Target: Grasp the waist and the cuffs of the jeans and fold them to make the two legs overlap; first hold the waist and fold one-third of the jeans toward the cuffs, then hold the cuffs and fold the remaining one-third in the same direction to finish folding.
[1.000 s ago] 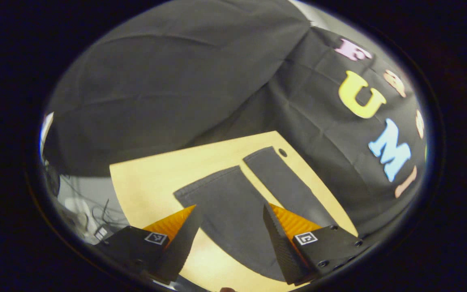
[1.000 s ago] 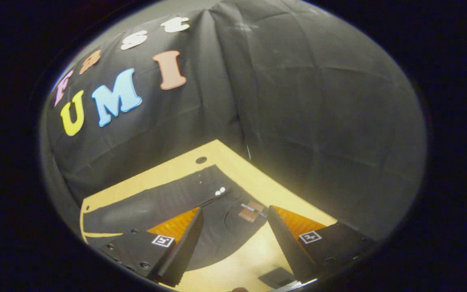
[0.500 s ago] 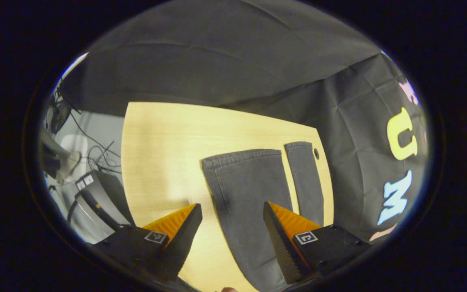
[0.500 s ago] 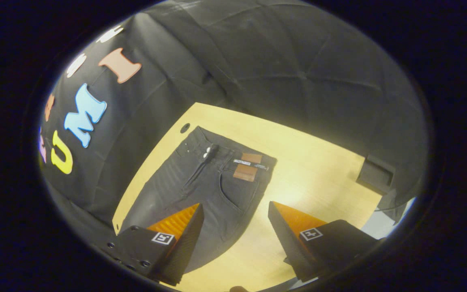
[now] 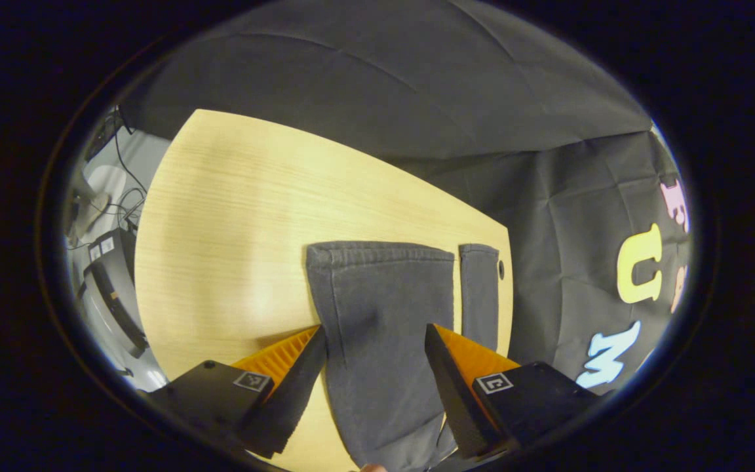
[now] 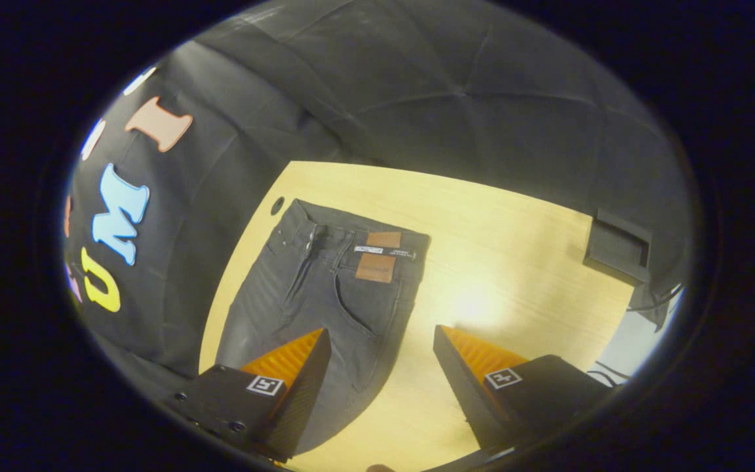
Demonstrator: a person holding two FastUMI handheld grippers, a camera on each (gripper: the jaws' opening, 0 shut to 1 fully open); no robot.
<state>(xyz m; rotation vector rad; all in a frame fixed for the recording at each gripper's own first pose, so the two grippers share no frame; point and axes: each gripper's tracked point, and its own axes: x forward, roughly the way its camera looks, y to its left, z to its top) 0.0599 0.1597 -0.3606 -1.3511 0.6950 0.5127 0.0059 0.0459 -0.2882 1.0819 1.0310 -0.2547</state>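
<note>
- A pale wooden bench (image 5: 220, 216) stretches ahead of both tools, with black cloth walls behind it.
- Dark grey jeans (image 6: 325, 288) lie flat on the bench, unfolded, with the two legs side by side.
- In the right gripper view, the waist (image 6: 351, 229) lies ahead of the right tool (image 6: 381, 367), with a brown patch (image 6: 375, 267) on the waistband. The hip area runs down behind the tool's left finger.
- In the left gripper view, the near leg's cuff (image 5: 381, 252) lies straight ahead of the left tool (image 5: 374, 364), and the fabric runs down between its fingers. The second cuff (image 5: 480, 252) lies just to the right, by a small hole (image 5: 501, 269) in the bench.
- Both tools hang above the jeans with fingers spread apart, holding nothing.
- A dark box (image 6: 617, 246) sits at the far right of the bench, well away from the right tool.
</note>
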